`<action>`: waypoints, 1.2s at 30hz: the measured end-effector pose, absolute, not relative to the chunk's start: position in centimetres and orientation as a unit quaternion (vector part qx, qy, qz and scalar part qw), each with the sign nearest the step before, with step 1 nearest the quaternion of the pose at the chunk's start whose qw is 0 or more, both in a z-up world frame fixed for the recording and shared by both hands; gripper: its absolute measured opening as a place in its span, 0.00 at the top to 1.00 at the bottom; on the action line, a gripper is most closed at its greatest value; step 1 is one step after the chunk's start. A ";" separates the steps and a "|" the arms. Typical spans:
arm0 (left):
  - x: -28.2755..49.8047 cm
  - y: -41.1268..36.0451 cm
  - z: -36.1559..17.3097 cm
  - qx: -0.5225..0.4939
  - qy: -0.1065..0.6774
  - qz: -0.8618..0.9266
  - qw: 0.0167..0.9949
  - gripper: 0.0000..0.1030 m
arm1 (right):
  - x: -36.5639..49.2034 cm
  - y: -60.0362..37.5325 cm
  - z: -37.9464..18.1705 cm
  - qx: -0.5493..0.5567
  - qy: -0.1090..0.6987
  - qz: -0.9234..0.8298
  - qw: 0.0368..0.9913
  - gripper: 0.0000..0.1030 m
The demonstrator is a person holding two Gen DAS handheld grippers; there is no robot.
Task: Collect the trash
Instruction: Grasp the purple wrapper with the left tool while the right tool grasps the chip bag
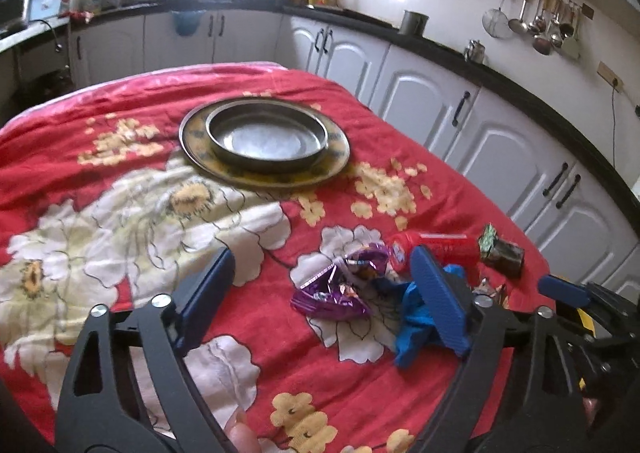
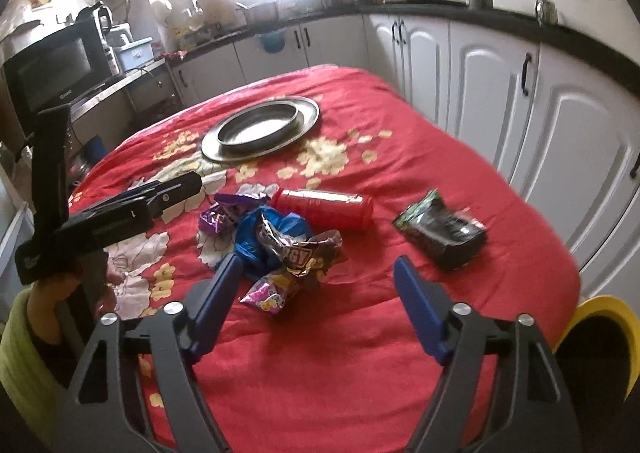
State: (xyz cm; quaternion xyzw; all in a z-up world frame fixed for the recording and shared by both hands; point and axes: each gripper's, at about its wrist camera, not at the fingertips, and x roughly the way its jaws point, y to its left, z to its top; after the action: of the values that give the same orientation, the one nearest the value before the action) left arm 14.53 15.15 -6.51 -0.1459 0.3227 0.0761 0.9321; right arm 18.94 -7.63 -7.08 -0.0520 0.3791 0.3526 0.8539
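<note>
Trash heap near worktop's [image 2: 360, 353] front right corner: wrappers [image 2: 296, 257], red can [image 2: 324, 209], dark packet [image 2: 444, 237] apart. Left hand-held gripper [image 1: 324, 293] released, empty; right hand-held gripper [image 2: 320, 293] released over wrappers. Risk: crinkly foil slips, can rolls off edge.

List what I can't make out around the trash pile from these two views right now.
- Blue wrapper: left wrist view, partly behind the left tongs' finger.
- Dark packet: right wrist view, print blurred, unreadable.
- Yellow bin: right wrist view, cut by the edge, inside dark.
- Crumpled foil wrappers: left view, mostly hidden behind that finger.
</note>
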 end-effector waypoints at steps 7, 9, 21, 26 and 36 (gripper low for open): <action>15.7 14.8 -7.8 -0.147 0.344 0.037 0.927 0.30 | 20.3 -6.6 -8.4 -0.043 0.404 0.359 0.840 0.35; 16.2 14.7 -8.2 -0.147 0.352 0.029 0.924 0.30 | 20.6 -6.4 -8.7 -0.040 0.409 0.362 0.836 0.40; 17.6 15.2 -10.0 -0.169 0.386 0.012 0.907 0.52 | 20.0 -6.2 -9.2 -0.036 0.420 0.386 0.821 0.77; 17.5 15.3 -10.1 -0.171 0.388 0.015 0.905 0.59 | 19.1 -6.3 -8.6 -0.042 0.407 0.389 0.825 0.78; 16.8 15.0 -9.8 -0.161 0.385 0.021 0.908 0.63 | 17.9 -7.5 -7.4 -0.042 0.393 0.389 0.832 0.78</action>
State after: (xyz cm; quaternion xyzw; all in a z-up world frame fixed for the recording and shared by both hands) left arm 16.83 14.95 -9.84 -0.1607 0.3855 0.0209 0.9084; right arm 17.93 -7.53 -7.37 -0.0418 0.3929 0.3892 0.8322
